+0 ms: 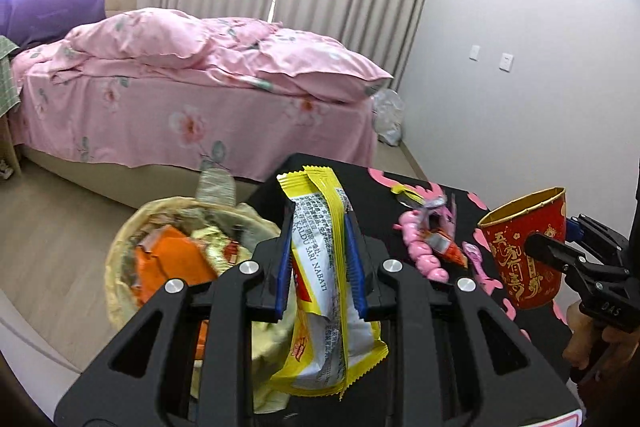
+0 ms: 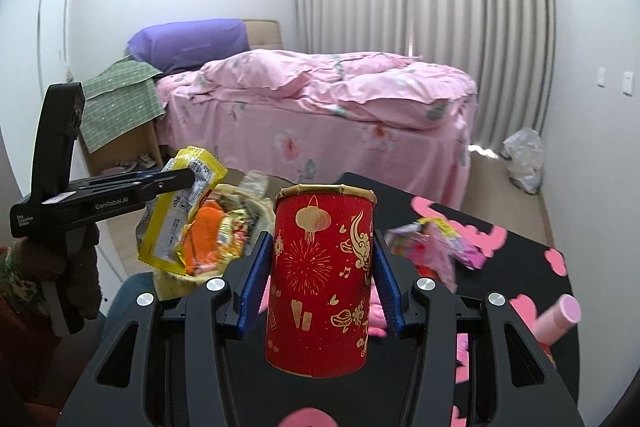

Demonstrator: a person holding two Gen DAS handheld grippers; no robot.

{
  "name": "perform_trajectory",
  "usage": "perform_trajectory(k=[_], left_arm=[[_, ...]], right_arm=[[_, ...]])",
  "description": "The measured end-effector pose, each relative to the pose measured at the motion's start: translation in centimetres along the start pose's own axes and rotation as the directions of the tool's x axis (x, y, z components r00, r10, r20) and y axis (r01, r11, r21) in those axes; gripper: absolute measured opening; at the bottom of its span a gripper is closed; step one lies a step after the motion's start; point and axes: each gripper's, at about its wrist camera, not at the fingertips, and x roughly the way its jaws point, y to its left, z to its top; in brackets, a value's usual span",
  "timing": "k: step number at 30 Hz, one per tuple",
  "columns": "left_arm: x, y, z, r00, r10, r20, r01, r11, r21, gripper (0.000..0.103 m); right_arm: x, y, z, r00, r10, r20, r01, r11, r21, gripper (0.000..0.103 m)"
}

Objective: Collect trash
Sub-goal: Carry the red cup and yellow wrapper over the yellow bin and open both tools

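Left tongs point(image 1: 320, 247) pinching yellow wrapper point(image 1: 324, 279) beside trash bin point(image 1: 120, 251), right tongs point(image 2: 320, 279) clamping red cup point(image 2: 320, 283)

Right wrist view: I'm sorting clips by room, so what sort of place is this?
Most likely a bedroom: a bed with rumpled pink floral bedding, a purple pillow at its head, and full-length curtains behind.

Black table point(image 1: 384, 195) with pink cutouts; on it pink toy point(image 1: 422, 247), small wrappers point(image 1: 448, 247); pink tube point(image 2: 556, 317).
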Motion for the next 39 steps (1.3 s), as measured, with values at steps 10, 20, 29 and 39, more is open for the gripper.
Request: perform_trajectory(k=[10,20,29,39], left_arm=[[-0.7,5.5,0.1,0.982,0.166,0.094,-0.159,0.984,-0.081,0.024],[1.9,9.9,-1.5,0.963,0.248,0.106,-0.22,0.949,-0.227,0.024],[7.1,12.5,-4.2,0.964,0.263,0.031,-0.245,0.932,-0.267,0.024],[10.5,13.3,-7.5,0.963,0.235,-0.133,-0.26,0.94,-0.22,0.021]], right_arm=[[2.8,2.4,1.4,0.997,0.076,-0.034,-0.077,0.997,-0.009,0.046],[10.4,4.1,3.0,0.968,0.238,-0.083,-0.235,0.971,0.042,0.046],[24.0,7.0,2.9,0.877,0.391,-0.278,-0.394,0.918,0.046,0.046],[31.8,8.6,1.0,0.78,0.359,-0.513,-0.418,0.909,0.001,0.044]])
